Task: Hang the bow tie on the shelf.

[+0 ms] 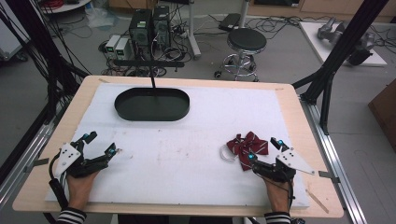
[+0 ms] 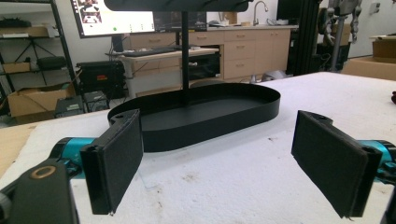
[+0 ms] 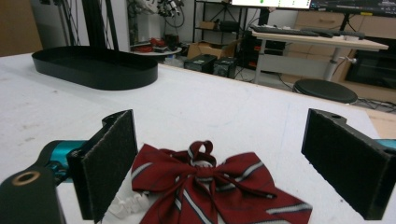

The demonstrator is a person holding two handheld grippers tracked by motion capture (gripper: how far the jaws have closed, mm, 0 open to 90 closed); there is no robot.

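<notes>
Left gripper [image 1: 99, 143] sits near the front left corner of the tabletop [image 1: 285, 95], held from below by the person's left hand [image 1: 80, 184] in a striped sleeve. Its jaws stand wide apart with nothing between them; in the left gripper view [image 2: 219, 158] only the bare white mat [image 2: 233, 186] lies in the gap.

Black oval tray [image 1: 152, 104] rests toward the rear edge, left of centre, well apart from both grippers. A thin black post [image 2: 185, 51] rises from inside it.

Red striped bow tie [image 1: 246, 147] lies on the mat toward the front right corner, with a white strap [image 1: 227, 154] at its left side. In the right gripper view the bow tie [image 3: 210, 186] lies flat between the two pads, closer to the left one.

Right gripper [image 1: 265, 149] is near the front right corner, held by the right hand [image 1: 276, 191]. Its jaws are fully spread, one on either side of the bow tie, and grip nothing. Whether the pads touch the fabric cannot be determined.
</notes>
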